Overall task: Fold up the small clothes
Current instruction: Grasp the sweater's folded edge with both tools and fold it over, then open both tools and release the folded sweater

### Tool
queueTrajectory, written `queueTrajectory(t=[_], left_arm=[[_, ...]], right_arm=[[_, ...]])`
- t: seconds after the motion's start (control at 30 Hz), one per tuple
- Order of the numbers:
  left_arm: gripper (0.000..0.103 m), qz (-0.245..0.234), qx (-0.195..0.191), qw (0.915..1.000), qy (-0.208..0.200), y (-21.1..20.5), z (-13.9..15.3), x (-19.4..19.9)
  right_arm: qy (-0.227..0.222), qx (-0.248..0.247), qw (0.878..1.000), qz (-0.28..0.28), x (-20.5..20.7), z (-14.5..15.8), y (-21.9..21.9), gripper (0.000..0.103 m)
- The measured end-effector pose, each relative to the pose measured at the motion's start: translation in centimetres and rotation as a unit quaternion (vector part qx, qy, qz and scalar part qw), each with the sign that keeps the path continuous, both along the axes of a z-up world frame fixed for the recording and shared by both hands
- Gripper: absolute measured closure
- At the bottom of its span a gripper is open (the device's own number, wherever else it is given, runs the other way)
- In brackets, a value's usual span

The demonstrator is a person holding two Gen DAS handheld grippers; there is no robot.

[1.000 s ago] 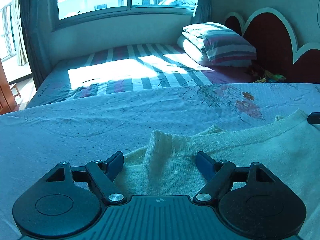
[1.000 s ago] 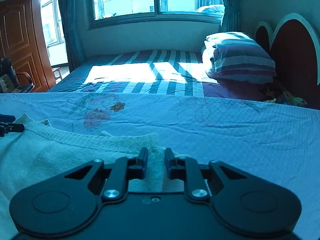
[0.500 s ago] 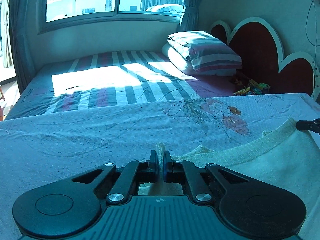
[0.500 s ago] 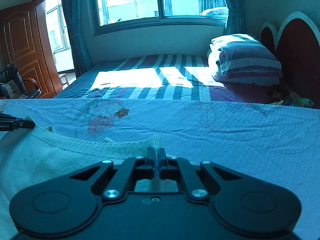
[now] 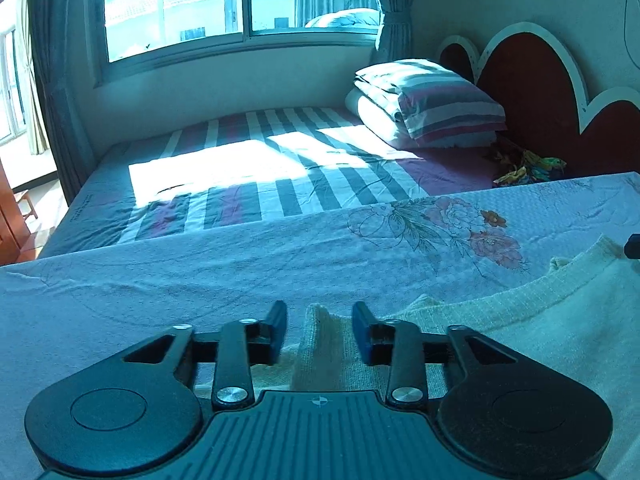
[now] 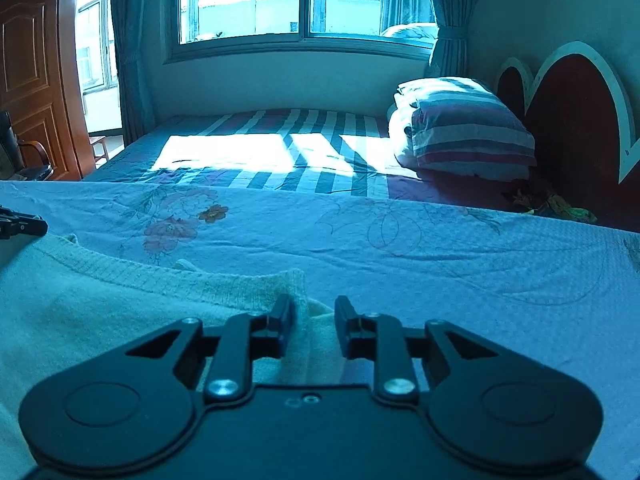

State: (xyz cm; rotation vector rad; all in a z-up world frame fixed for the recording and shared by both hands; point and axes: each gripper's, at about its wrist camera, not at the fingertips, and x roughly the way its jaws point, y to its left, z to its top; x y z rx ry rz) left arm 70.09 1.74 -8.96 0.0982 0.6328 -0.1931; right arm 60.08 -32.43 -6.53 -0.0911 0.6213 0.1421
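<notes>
The sweater lies flat on the floral sheet. Left tongs and right tongs have just been opening, each released astride a corner. Striped bed and pillows lie beyond.

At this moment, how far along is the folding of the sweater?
Done: the sweater lies spread on the floral sheet, with no fold visible. In hand: each gripper straddles a top corner, the left gripper and right gripper; their jaws have just been opening, with knit between them but the pads clear of it. Left: regrip and make every fold.
</notes>
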Motion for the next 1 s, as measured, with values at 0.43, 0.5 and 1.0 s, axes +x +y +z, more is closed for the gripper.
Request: queueTrajectory(t=[0.43,0.5,1.0], left_arm=[[0.025,0.024,0.044,0.9987,0.014,1.0,-0.3,-3.1],[0.025,0.022,0.045,0.9987,0.013,1.3,0.3,-3.8],[0.026,0.02,-0.23,0.9625,0.142,11.6,-1.8,-10.1]], right_arm=[[0.019,-0.02,0.999,0.031,-2.5,0.3,2.5,0.08],[0.0,-0.014,0.999,0.038,-3.4,1.3,2.5,0.08],[0.02,0.036,0.998,0.047,-9.1,2.9,-0.7,0.073]])
